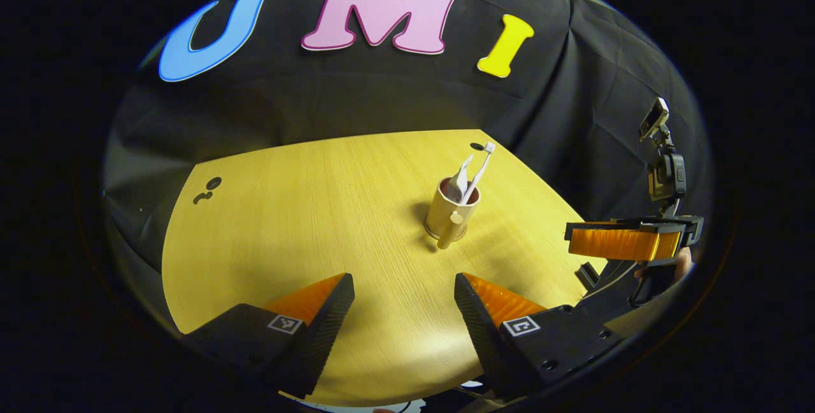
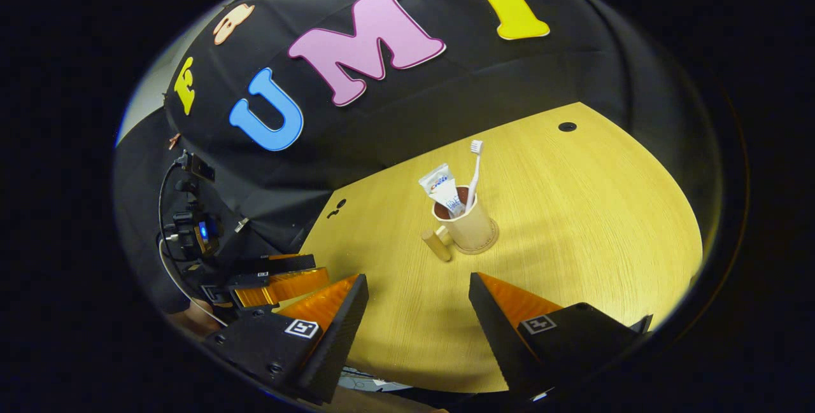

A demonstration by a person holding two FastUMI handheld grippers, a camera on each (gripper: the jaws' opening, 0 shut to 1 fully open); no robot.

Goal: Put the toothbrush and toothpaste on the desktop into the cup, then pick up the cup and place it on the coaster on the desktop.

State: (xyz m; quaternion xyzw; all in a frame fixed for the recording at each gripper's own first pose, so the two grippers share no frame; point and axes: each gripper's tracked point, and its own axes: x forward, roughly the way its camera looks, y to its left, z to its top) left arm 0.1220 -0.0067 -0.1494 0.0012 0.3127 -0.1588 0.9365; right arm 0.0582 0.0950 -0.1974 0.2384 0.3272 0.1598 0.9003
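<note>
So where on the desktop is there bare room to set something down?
Bare desktop runs wide on both sides of the cup and between the cup and the open left gripper and right gripper. Crowded only mid-table: the cup on its coaster, holding toothbrush and toothpaste.

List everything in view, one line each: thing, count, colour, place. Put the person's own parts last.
Beige handled cup: one, tan, mid-table, standing on the coaster.
Round coaster: one, tan, under the cup.
White toothbrush: one, upright in the cup.
White toothpaste tube: one, in the cup beside the toothbrush.
Yellow wooden table: one, in front of the black cloth wall.
Left hand-held gripper: one, open, apart from the cup.
Right hand-held gripper: one, open, apart from the cup.
</note>
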